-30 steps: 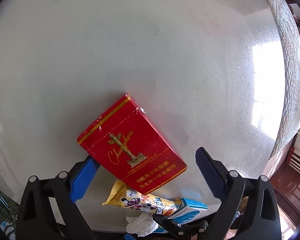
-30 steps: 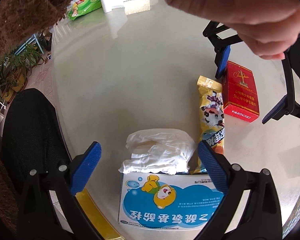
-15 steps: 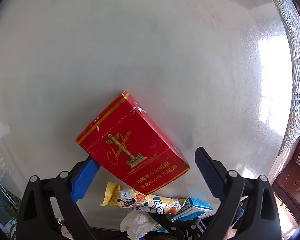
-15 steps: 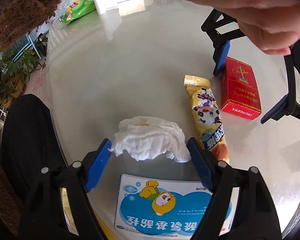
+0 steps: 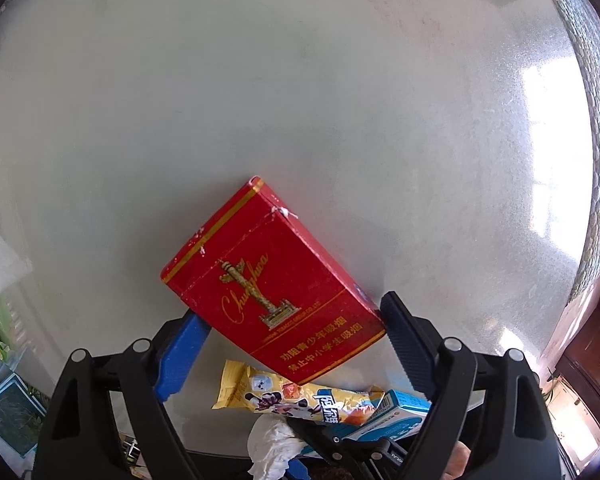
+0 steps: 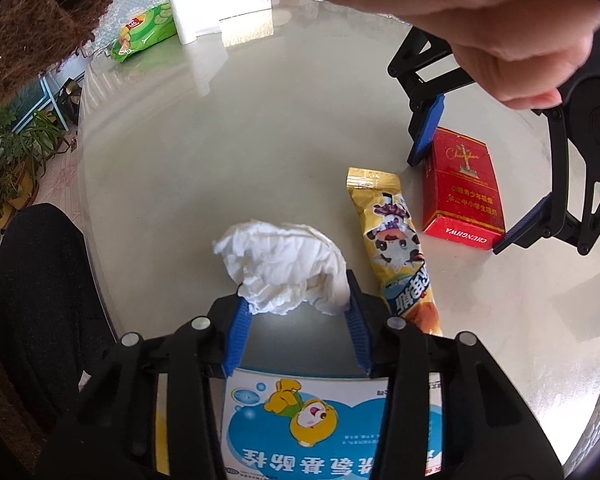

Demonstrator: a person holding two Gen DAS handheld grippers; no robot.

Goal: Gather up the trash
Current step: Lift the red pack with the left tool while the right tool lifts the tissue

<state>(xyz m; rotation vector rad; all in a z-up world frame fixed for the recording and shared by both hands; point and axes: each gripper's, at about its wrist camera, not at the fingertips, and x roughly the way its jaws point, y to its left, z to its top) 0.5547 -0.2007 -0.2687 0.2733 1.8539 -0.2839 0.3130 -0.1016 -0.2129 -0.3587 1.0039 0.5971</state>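
Note:
A red cigarette pack (image 5: 272,292) lies on the pale glass table between the pads of my left gripper (image 5: 292,332), which touch its near corners; it also shows in the right wrist view (image 6: 462,188) with the left gripper (image 6: 460,196) around it. My right gripper (image 6: 296,312) is closing on a crumpled white tissue (image 6: 280,264), its pads touching the tissue's near edge. A yellow snack wrapper (image 6: 396,240) lies between tissue and pack. A blue and white medicine box (image 6: 312,424) lies under the right gripper.
A green snack bag (image 6: 144,32) and a white box (image 6: 216,12) stand at the table's far edge. Potted plants (image 6: 12,160) stand on the floor at left. My dark-clad leg (image 6: 40,280) is by the table's rim.
My right gripper has moved forward past the medicine box and closed in around the tissue. My left gripper has narrowed around the red pack.

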